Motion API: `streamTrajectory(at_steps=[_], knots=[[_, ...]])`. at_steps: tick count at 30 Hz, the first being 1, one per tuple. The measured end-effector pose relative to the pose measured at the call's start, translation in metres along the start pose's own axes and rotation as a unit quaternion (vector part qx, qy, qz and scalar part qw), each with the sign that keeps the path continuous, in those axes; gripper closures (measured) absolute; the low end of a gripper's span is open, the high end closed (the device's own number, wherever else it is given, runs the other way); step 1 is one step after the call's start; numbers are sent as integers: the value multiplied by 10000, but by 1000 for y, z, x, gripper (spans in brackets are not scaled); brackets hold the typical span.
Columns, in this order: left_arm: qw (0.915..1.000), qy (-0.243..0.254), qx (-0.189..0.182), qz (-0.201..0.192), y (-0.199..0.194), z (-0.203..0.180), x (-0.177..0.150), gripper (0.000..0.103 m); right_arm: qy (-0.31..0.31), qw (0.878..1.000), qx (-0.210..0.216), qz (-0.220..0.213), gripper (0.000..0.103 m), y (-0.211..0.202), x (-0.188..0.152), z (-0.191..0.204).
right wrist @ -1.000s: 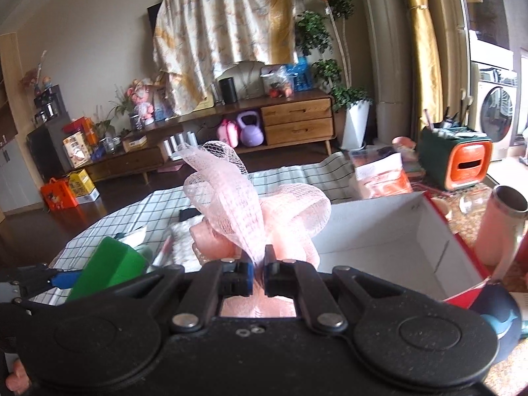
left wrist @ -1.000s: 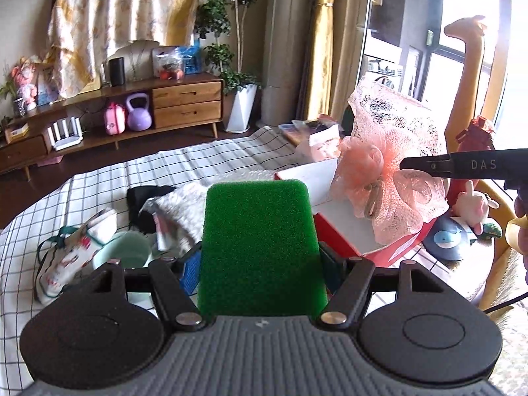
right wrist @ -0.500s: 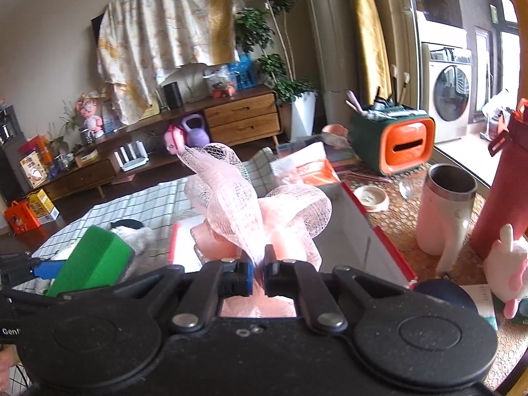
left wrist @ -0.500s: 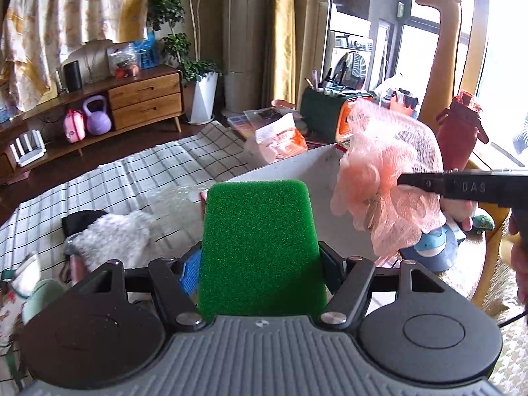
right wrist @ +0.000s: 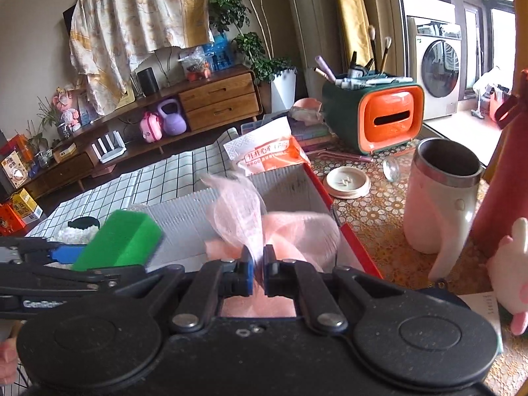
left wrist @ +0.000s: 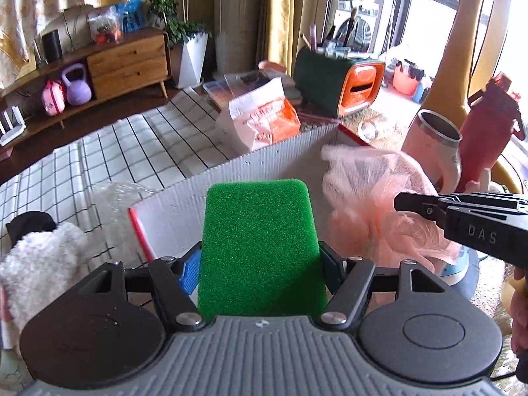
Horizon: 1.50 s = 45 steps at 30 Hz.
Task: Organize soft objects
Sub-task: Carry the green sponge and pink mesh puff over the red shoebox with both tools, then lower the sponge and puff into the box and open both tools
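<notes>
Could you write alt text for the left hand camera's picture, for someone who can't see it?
A handheld tool grips a green sponge over an open white cardboard box with red edges. At right, a second tool holds a pink mesh bath puff above the same box, on a cluttered table with a checked cloth.

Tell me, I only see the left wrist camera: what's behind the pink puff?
Observer: A pink mug stands open-topped on the floral mat, right of the box.
Operator: Is the pink mesh bath puff really pinched?
Observer: Yes, the right hand-held gripper is shut on the pink mesh bath puff, a thin fold between its blue pads.
Operator: Is my green sponge thick?
Observer: From the side, the green sponge is a thick block, held by the left hand-held gripper over the box's near edge.
</notes>
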<state>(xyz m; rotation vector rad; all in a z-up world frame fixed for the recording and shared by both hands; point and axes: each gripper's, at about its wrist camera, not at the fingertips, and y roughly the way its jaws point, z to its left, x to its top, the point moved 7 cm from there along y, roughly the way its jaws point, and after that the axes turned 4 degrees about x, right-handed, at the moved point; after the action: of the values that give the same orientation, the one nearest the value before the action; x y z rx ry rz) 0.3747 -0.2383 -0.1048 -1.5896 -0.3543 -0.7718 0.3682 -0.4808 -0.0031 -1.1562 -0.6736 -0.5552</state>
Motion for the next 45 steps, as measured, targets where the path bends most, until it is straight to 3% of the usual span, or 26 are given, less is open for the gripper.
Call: streamTrajectory(at_steps=[11,22,26,32,38,45], knots=[[9967,113,53,798,69,-18,-5,33,149,9992,162,338,99,41,-15,-17],[9860,102,160,1659,102,-18,-17,33,314,9978,434,385,82,40,-22,-18],[9820,50,281,1869,106,-15,-21,33,356,9972,488,431,71,36,-23,-18],[9845,-9,314,1726,99,-13,-17,24,349,9971,490,461,61,30,-25,-16],[9876,-8,266,1547,82,-15,-14,24,297,9975,478,437,46,21,-23,-10],[9922,-47,285,1214,48,-15,-10,24,261,9980,502,295,37,0,-18,-1]])
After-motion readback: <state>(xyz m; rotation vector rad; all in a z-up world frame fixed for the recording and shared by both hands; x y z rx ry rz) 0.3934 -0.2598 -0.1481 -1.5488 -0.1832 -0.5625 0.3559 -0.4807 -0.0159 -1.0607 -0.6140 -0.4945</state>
